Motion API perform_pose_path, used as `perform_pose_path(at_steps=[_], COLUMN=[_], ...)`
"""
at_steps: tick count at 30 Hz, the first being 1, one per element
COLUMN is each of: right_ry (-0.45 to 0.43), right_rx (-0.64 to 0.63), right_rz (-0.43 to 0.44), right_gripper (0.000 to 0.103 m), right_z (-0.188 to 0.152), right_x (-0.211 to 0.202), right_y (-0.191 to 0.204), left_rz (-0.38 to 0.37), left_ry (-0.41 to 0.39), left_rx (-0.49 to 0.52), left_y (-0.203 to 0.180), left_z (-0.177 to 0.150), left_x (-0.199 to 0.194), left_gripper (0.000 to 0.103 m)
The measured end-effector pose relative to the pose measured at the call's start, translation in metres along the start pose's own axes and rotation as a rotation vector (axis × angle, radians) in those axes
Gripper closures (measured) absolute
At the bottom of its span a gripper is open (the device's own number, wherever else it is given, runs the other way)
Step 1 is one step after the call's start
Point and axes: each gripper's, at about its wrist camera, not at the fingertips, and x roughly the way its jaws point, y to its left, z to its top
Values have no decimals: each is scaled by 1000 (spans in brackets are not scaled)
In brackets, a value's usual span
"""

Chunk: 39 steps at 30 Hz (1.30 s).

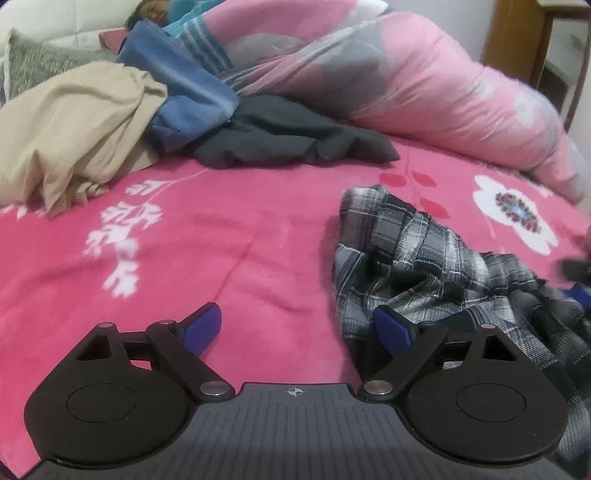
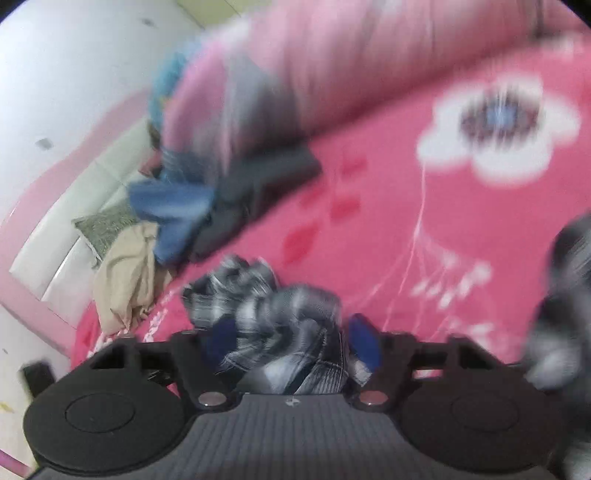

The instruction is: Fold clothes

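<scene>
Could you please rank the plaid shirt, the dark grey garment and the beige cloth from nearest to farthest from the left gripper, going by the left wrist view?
From the left gripper:
1. Plaid shirt, right beside it, at its right finger.
2. Dark grey garment, ahead, mid-bed.
3. Beige cloth, far left; roughly as far as the dark garment, so too close to call.

Bed: a pink blanket (image 1: 221, 240) with white flowers and leaf sprigs covers it.
Quilt: a bulky pink and grey quilt (image 1: 424, 85) is heaped along the far side.
Headboard: white padded panels (image 2: 62, 251) with a pink frame.
Pillow: a grey speckled pillow (image 1: 40, 62) leans near the headboard.
Wall: plain white (image 2: 74, 74), dotted with small marks.
Furniture: a brown wooden piece (image 1: 517, 33) stands in the far right corner.
Light: soft and even.
</scene>
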Motion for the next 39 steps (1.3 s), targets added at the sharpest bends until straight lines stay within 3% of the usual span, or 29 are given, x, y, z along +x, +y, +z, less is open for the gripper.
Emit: perform_pose_path(at_steps=[2,5,8,11,17,19,21,24,25,26,27,28,29,32,33,34,35,36,39], right_ry=[0,-116,-207,-155,0,34,14,-62,-109,-155,-201,-247,-272,-209,-187,-167,-147,-133,-144], right_rx=[-20,-133,-330,-480,-694,-725,-749,-736,-717,-694,-670,-645,-624,-605,-615,-627,-638,-629,-612], right_rz=[5,54,162,246,353,345,298,217,178,137,94,52,19,-51,-89,-134,-178,-191,-1], right_gripper=[78,88,90,93,93,93,93,89,78,56,44,25,14,8,11,40,79,88,92], right_z=[-6,-25,-48,-78,-143,-159,-163,-154,-147,-141,-135,-129,-123,-117,-119,-121,-124,-126,-141], right_x=[10,-13,-36,-32,4,15,13,-1,-11,-19,-26,-33,-36,-16,-7,4,15,20,7], right_y=[2,28,68,106,161,169,174,172,168,164,159,155,150,143,143,144,144,144,148], left_rz=[-52,-173,-300,-415,-487,-507,-517,-523,-531,-538,-548,-559,-571,-597,-598,-596,-594,-594,-610], left_ry=[-9,-7,-15,-17,-27,-30,-32,-36,-39,-41,-42,-38,-31,-22,-21,-20,-19,-17,-24], left_rx=[-18,-43,-70,-136,-301,-356,-393,-394,-393,-391,-391,-392,-391,-365,-355,-344,-333,-328,-340], left_y=[9,23,33,47,84,96,106,109,110,110,110,107,102,87,84,82,79,79,88], left_z=[0,1,-1,-5,-21,-27,-31,-31,-31,-30,-30,-28,-26,-23,-23,-24,-24,-25,-29], left_x=[-10,-25,-37,-48,-62,-66,-69,-66,-64,-62,-60,-56,-52,-45,-44,-44,-44,-45,-51], left_gripper=[11,7,5,4,3,3,3,2,2,2,2,2,2,2,2,2,2,2,2])
